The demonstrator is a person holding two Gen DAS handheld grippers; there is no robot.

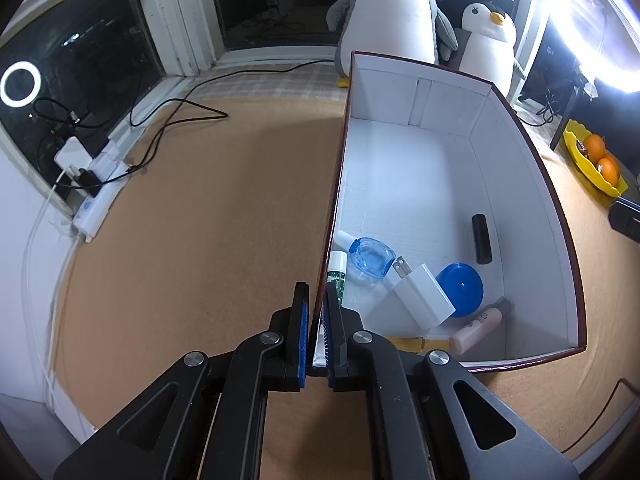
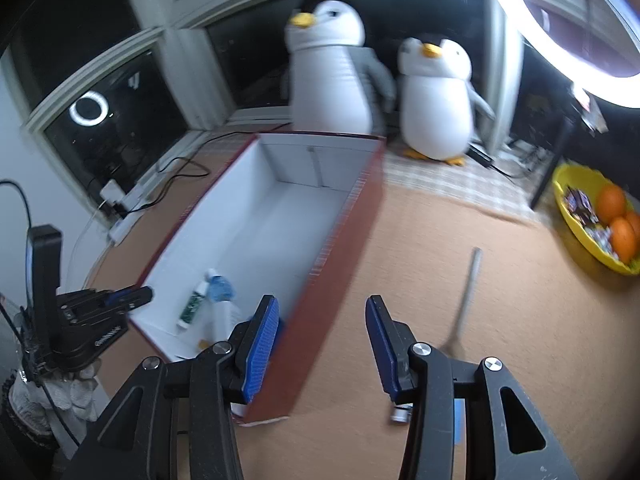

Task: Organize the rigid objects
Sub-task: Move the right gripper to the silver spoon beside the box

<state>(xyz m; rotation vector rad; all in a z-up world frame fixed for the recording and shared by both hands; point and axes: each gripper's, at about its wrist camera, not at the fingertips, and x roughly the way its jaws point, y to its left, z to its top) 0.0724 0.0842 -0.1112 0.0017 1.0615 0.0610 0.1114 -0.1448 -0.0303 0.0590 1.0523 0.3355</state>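
The box (image 1: 452, 184) is taken as the landmark. Its left wall is pinched by the left gripper (image 1: 316, 320), pressed together on it, probably to steady it. Inside, near that wall, a bottle (image 1: 370, 258), charger (image 1: 420, 300) and lid (image 1: 460, 286) are gathered. Right of the box, the right gripper (image 2: 320, 344) is held spread and empty, and a spoon (image 2: 466, 292) is left on the mat.

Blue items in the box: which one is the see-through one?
The clear blue bottle beside the box's left wall; the round blue lid beyond the white charger is opaque.
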